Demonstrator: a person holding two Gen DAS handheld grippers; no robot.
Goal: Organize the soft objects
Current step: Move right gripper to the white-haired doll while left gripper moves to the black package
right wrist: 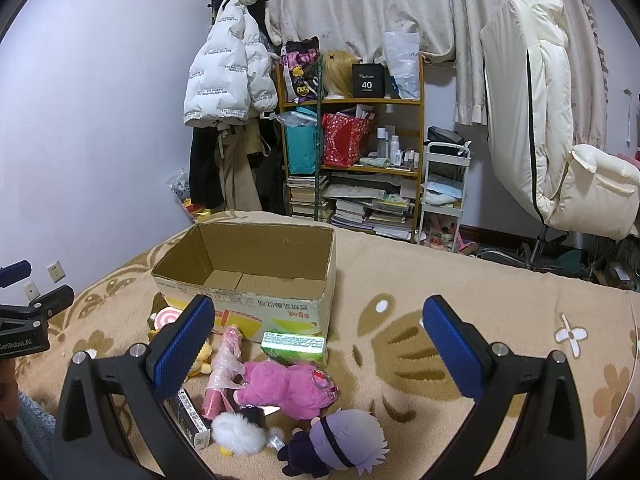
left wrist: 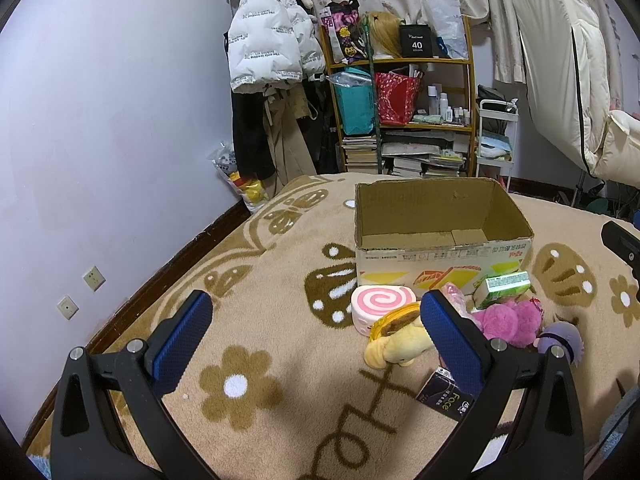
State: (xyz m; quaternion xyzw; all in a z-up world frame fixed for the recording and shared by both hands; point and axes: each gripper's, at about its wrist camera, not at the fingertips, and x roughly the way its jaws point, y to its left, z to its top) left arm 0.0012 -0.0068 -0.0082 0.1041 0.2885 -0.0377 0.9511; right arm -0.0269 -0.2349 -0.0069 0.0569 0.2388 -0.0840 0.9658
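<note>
- Soft toys lie in a loose cluster low in the right wrist view, just in front of the cardboard box (right wrist: pixel 256 276): a pink plush (right wrist: pixel 288 388), a purple-haired doll plush (right wrist: pixel 340 440), a white fluffy pompom (right wrist: pixel 236 434), a yellow plush (left wrist: pixel 396 346) and a pink-and-white swirl-roll cushion (left wrist: pixel 378 304).
- The swirl roll sits just beside the box's printed front wall; the yellow plush touches it from below in the left wrist view.
- Mixed in with the toys: a green-and-white carton (right wrist: pixel 294 346) against the box front, a pink wrapped tube (right wrist: pixel 224 372) and a dark flat packet (left wrist: pixel 442 398).
- The box is open at the top and nothing shows inside it but its floor flaps.
- left gripper (left wrist: pixel 316 330): fingers spread wide apart, holding nothing, above the blanket at lower centre; its right pad overlaps the toy cluster in view.
- right gripper (right wrist: pixel 320 334): fingers likewise wide apart and empty, framing the cluster and box front.
- Surface: a beige fleece blanket (left wrist: pixel 248 320) with brown flower and butterfly pattern.
- Room behind: a wooden shelf (right wrist: pixel 352 152) stacked with books, bags and bottles at upper centre, a white puffer jacket (right wrist: pixel 228 80) hanging to its left, curtains (right wrist: pixel 380 8) across the top, and a cream folding chair (right wrist: pixel 552 140) at right.
</note>
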